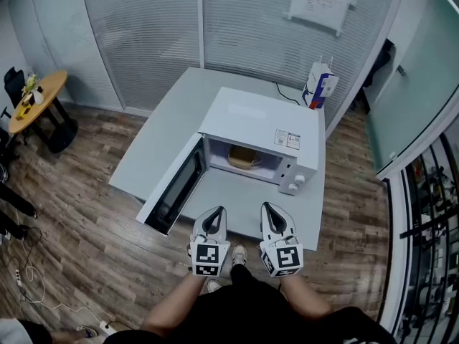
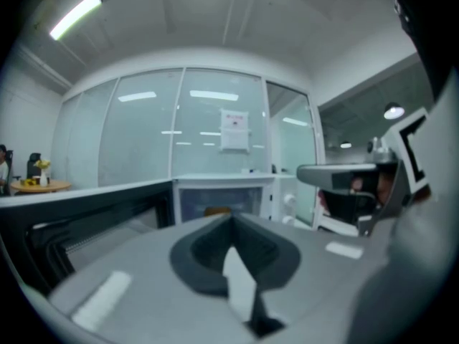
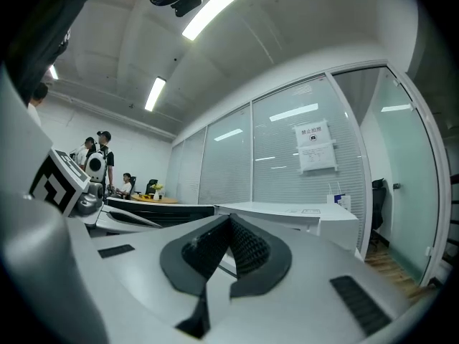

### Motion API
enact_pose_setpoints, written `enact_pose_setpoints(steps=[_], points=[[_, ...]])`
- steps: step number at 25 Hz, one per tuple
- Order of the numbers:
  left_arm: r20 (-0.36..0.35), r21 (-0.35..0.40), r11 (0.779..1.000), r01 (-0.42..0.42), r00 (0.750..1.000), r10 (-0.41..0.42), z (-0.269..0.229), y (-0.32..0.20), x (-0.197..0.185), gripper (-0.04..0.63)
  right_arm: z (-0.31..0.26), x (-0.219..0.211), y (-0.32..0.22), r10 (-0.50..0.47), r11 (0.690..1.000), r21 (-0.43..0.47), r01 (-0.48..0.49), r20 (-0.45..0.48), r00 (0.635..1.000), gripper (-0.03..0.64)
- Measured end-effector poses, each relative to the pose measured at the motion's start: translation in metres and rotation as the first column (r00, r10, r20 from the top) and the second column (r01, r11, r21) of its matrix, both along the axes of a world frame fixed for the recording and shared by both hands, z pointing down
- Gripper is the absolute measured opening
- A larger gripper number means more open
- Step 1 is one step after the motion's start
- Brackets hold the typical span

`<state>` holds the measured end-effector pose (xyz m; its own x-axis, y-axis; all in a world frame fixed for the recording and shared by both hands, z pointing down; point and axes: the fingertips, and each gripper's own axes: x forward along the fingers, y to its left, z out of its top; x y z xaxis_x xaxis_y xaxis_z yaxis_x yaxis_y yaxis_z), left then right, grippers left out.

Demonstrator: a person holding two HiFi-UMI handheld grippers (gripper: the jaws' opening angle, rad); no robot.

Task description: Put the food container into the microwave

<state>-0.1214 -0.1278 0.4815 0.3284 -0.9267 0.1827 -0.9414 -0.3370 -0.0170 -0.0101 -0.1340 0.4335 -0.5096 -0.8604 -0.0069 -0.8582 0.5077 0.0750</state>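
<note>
Apparently the tan food container sits inside the white boxy microwave ahead of the fingertips, left gripper and right gripper both closed on nothing, so slamming its open dark-glass door could jolt it.

Way into microwave clear — door swung left; food container inside.

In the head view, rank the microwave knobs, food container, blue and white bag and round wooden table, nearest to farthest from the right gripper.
1. Microwave knobs, just ahead of the right gripper.
2. Food container, inside the open microwave.
3. Blue and white bag, behind the microwave, to the right.
4. Round wooden table, far left.
</note>
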Motion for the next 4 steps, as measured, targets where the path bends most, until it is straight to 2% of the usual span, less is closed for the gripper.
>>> enact_pose_setpoints(steps=[4], points=[[0.003, -0.001, 1.0, -0.001, 1.0, 0.001, 0.002, -0.0038, -0.0013, 0.005, 0.0003, -0.0029, -0.0033, 0.005, 1.0, 0.004, -0.004, -0.006, 1.0, 0.006]])
